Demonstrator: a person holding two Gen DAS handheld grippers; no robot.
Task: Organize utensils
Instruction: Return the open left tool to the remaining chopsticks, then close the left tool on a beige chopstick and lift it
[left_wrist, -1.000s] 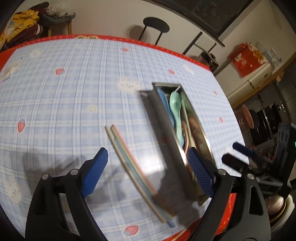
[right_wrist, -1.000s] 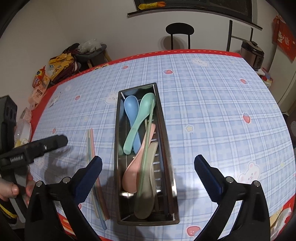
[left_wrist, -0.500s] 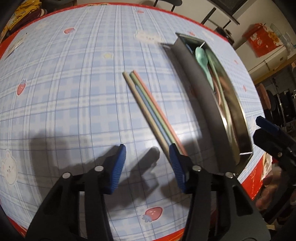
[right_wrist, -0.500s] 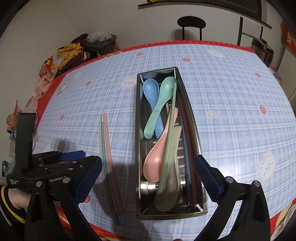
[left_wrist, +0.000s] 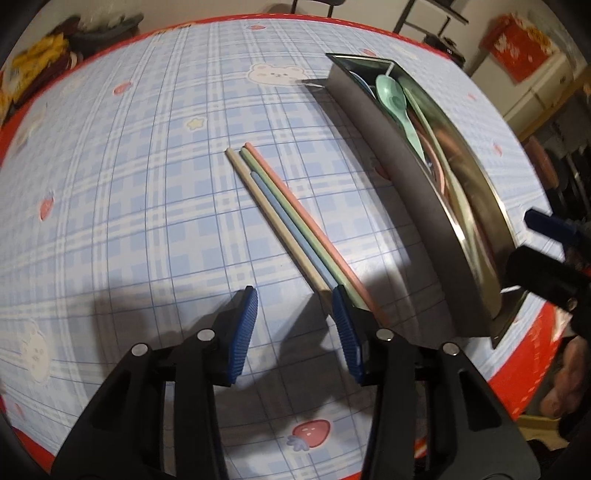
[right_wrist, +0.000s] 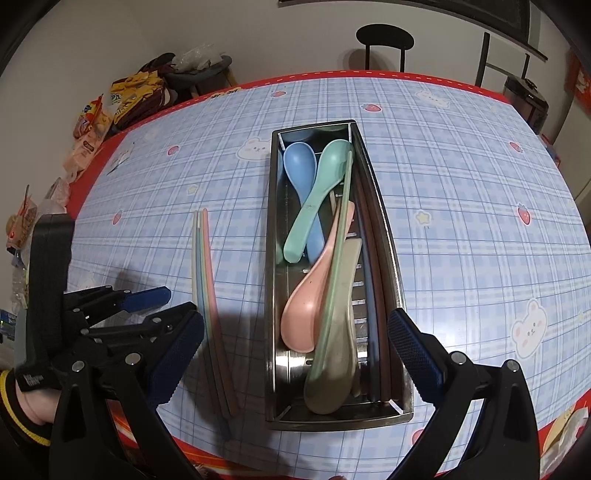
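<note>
Four chopsticks (left_wrist: 291, 218) (right_wrist: 207, 291), cream, blue, green and pink, are laid side by side on the desk (left_wrist: 129, 184) (right_wrist: 461, 221), just left of a steel tray (left_wrist: 413, 206) (right_wrist: 400, 413) and apart from it. Inside the tray a blue spoon (right_wrist: 301, 173), a green spoon (left_wrist: 397, 103) (right_wrist: 317, 199), a pink spoon (right_wrist: 310, 306) and an olive spoon (right_wrist: 336, 362) are piled, with a green chopstick (right_wrist: 338, 258) laid over them and further sticks along the right wall. The left gripper (left_wrist: 293, 332) (right_wrist: 162, 314) is held low over the desk at the near end of the loose chopsticks; its fingers (left_wrist: 243, 328) are set at a narrow gap with nothing between them, and the right finger is seen at the near tips of the sticks, though contact cannot be judged. The right gripper (right_wrist: 295, 354) (left_wrist: 546, 243) is held at the near end of the tray, its fingers (right_wrist: 413, 350) spread wide and empty. Strawberries and bears are printed on the blue plaid cloth, which is bordered in red. A stool (right_wrist: 384, 40) is stood beyond the far edge, and snack bags (right_wrist: 118, 99) are heaped at far left.
</note>
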